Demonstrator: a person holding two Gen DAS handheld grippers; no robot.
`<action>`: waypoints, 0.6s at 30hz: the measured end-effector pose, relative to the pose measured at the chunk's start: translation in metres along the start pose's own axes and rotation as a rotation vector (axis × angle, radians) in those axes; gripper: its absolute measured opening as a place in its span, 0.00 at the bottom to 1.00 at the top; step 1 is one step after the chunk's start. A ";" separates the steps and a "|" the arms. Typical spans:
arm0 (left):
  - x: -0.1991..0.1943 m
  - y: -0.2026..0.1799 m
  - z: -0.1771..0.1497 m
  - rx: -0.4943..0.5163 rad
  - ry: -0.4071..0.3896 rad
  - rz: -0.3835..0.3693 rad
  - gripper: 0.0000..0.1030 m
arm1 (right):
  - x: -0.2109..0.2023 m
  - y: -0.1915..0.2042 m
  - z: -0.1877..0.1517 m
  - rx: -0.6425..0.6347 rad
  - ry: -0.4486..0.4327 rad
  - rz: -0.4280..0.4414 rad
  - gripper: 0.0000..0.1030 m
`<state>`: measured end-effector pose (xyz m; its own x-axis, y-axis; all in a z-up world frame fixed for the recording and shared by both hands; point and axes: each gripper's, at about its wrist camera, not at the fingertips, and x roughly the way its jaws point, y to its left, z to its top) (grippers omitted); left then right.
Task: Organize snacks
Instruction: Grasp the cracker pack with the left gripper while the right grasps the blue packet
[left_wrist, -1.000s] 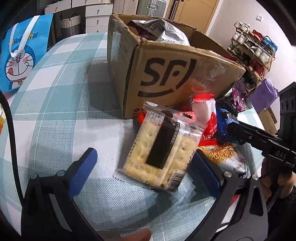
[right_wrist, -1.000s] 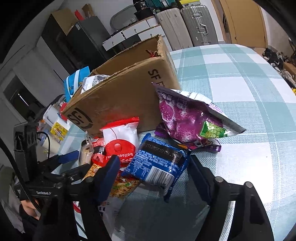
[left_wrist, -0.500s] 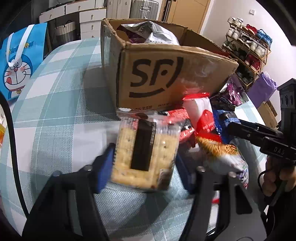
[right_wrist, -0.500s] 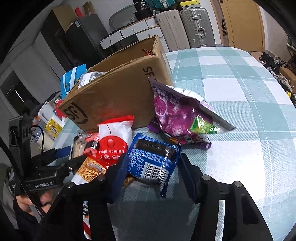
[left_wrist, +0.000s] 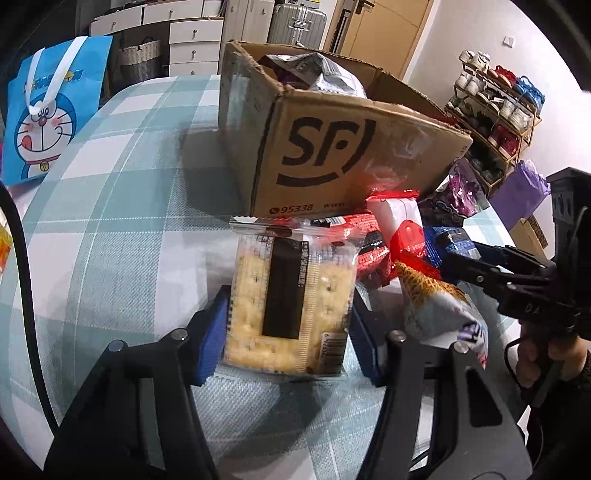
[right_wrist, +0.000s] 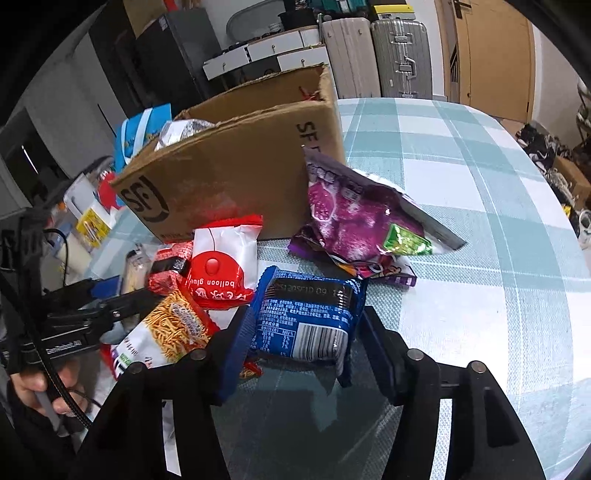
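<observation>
Both grippers grip snacks, the left gripper (left_wrist: 288, 332) closed on the cracker pack (left_wrist: 290, 299) and the right gripper (right_wrist: 306, 339), its jaws just eased wider, bracketing the blue packet (right_wrist: 308, 314), seemingly bound for the cardboard box (left_wrist: 332, 147) at twelve o'clock.

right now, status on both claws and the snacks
Left claw clamped on cracker pack. Right claw, just reopening, straddles blue packet, grip unclear. Cardboard box ahead; loose snack pile between claws.

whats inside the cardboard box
A crinkled silver snack bag pokes above the cardboard box rim, with something dark purple beside it. The walls hide anything deeper.
</observation>
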<state>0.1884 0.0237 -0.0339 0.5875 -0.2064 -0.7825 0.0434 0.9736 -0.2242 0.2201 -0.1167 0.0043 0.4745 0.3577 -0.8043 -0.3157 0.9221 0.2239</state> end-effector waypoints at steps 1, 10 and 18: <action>-0.001 0.001 -0.001 -0.004 -0.001 0.000 0.55 | 0.001 0.002 0.000 -0.008 0.001 -0.008 0.63; -0.022 0.008 -0.008 -0.030 -0.022 0.009 0.55 | 0.005 0.013 -0.005 -0.072 -0.007 -0.087 0.60; -0.039 0.004 -0.009 -0.030 -0.051 0.001 0.55 | -0.007 0.000 -0.015 -0.049 -0.025 -0.035 0.45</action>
<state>0.1585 0.0351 -0.0098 0.6277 -0.1994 -0.7525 0.0191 0.9703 -0.2411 0.2043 -0.1214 0.0022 0.5061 0.3298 -0.7969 -0.3381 0.9259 0.1685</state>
